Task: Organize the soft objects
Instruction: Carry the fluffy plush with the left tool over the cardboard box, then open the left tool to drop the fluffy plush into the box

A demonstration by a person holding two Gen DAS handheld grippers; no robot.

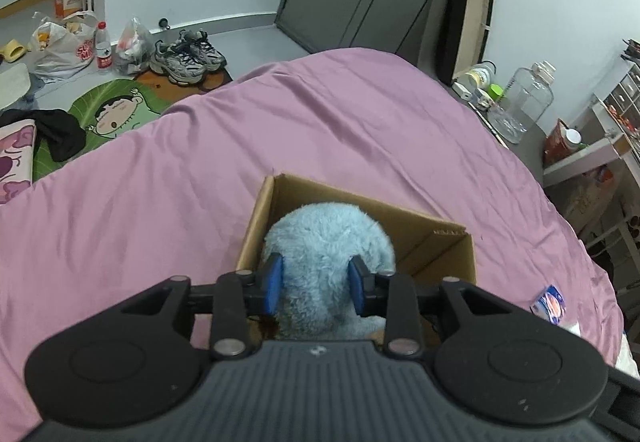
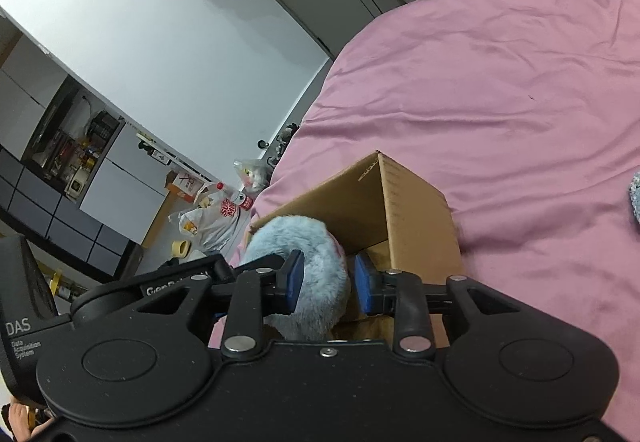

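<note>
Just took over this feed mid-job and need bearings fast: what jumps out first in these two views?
A fluffy light-blue plush toy fills an open cardboard box standing on a pink-purple bedspread. The left gripper has its blue pads pressed into the plush; the right gripper straddles the plush's edge, one pad against the fur. Beyond the bed's far corner, grey sneakers and plastic bags litter the floor.

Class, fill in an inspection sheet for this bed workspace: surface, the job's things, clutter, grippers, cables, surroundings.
Surface: pink bedsheet, wrinkled.
Job's things: blue plush toy in the open cardboard box; another fuzzy item at the picture's edge.
Clutter: small packet on the sheet.
Grippers: left gripper pads press the toy; right gripper straddles it, one pad clear.
Cables: nothing seen.
Surroundings: sneakers, plastic bags, water bottle, glass jar.
</note>
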